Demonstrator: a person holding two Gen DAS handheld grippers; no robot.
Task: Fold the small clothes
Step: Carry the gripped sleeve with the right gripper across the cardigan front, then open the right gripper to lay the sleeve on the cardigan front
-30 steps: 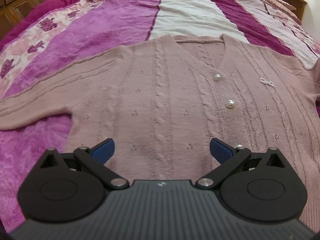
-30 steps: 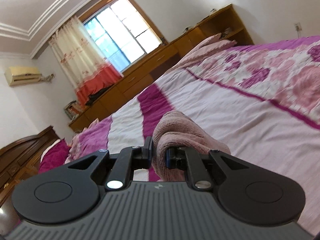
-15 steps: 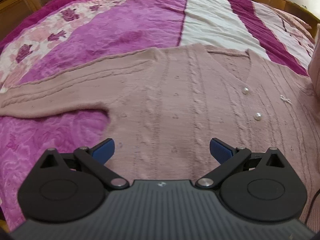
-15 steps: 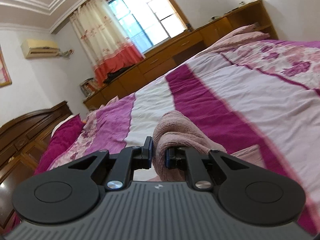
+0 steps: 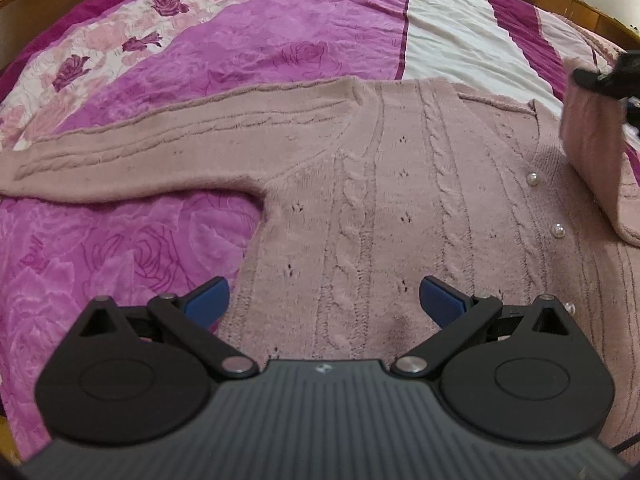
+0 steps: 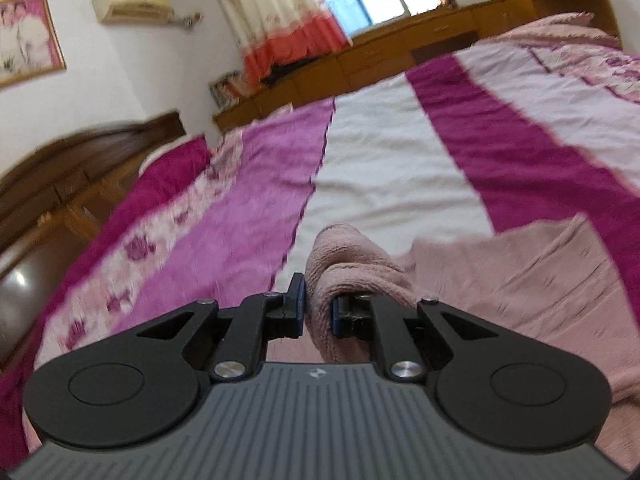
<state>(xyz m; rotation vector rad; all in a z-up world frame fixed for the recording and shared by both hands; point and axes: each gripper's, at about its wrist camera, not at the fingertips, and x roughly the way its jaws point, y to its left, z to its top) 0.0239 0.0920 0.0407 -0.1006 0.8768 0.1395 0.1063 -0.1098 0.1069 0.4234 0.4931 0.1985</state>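
A dusty pink cable-knit cardigan (image 5: 360,200) with pearl buttons (image 5: 558,231) lies face up on the bed. Its one sleeve (image 5: 160,148) stretches flat to the left. My left gripper (image 5: 322,300) hovers open over the lower body of the cardigan, nothing between its blue pads. The other sleeve (image 5: 596,144) is lifted and carried in over the chest at the right edge, with my right gripper (image 5: 612,76) shut on its end. In the right wrist view that gripper (image 6: 318,312) pinches the bunched pink sleeve cuff (image 6: 348,264), and the cardigan body (image 6: 520,280) lies below to the right.
The bed carries a quilt (image 5: 240,52) in magenta, purple, white and rose-print stripes. A dark wooden headboard (image 6: 80,168) stands at the left, low wooden cabinets (image 6: 400,48) run under a curtained window (image 6: 288,12). An air conditioner (image 6: 132,4) hangs on the wall.
My right gripper has swept left with the sleeve, which now hangs over the cardigan's chest. My left gripper has drifted left, bringing the flat sleeve into fuller view.
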